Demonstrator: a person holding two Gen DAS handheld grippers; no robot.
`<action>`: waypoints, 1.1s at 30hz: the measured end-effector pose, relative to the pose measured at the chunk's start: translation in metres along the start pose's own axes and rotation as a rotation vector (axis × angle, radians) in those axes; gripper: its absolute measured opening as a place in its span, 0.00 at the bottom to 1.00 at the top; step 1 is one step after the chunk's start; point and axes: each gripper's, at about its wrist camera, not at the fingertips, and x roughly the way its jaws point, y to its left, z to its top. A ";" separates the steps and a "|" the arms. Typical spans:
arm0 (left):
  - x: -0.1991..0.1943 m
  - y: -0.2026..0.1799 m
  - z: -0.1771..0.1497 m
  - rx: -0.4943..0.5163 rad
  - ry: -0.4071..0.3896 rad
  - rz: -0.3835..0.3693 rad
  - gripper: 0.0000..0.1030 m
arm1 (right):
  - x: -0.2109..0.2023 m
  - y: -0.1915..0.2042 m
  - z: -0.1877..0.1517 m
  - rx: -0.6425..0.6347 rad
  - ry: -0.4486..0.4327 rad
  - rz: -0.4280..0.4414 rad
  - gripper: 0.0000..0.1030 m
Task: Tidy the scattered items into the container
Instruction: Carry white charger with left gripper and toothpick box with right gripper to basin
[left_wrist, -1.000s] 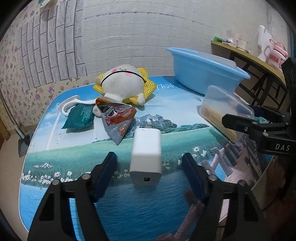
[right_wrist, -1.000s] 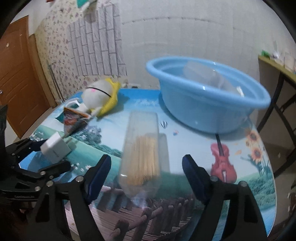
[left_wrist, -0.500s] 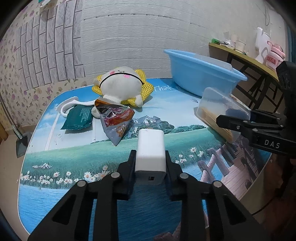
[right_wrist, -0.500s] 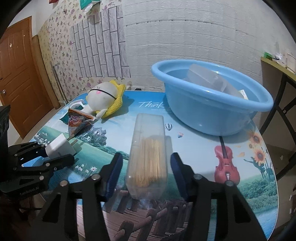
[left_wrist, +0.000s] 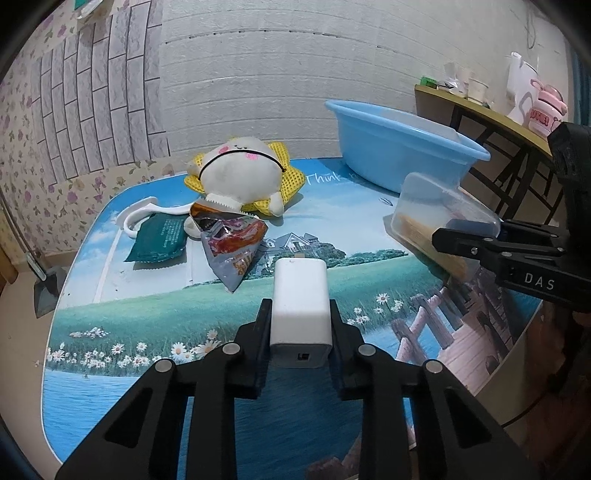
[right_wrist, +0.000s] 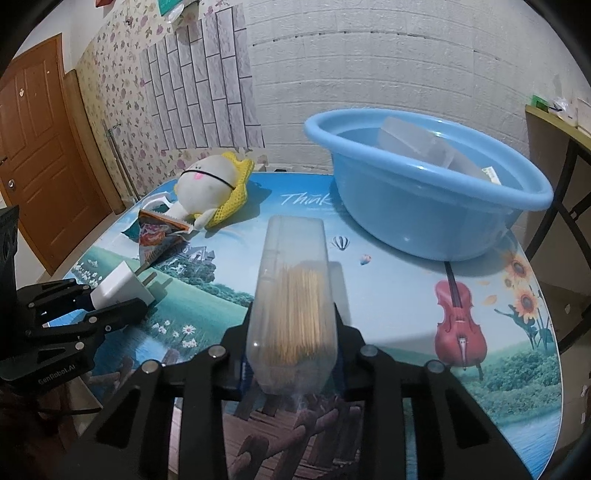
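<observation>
Both tongs are loaded: left gripper (left_wrist: 300, 325) is clamped on the white blocky plug-in charger (left_wrist: 300, 301), and right gripper (right_wrist: 293, 332) is squeezed around the clear plastic box of wooden toothpicks (right_wrist: 293, 302), both held near the front edge of the round table with the printed landscape top (right_wrist: 406, 295). That round light-blue plastic basin (right_wrist: 424, 206) sits at the far right of the table, near the wall, with a clear box already lying inside. Between the toothpick box and the basin the tabletop looks open. Over on the left, a white-and-yellow plush toy (left_wrist: 242, 171), a crinkly silver-orange snack bag (left_wrist: 231, 243) and a dark green packet (left_wrist: 159, 238) huddle together, touching or overlapping.
</observation>
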 end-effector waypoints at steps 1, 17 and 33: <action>-0.001 0.000 0.000 -0.002 0.001 0.002 0.24 | -0.001 0.000 0.001 -0.002 -0.005 0.002 0.31; -0.027 -0.012 0.037 0.001 -0.052 -0.013 0.24 | -0.046 0.009 0.024 -0.046 -0.126 0.035 0.31; -0.001 -0.061 0.127 0.090 -0.106 -0.104 0.24 | -0.081 -0.058 0.062 0.058 -0.222 -0.087 0.31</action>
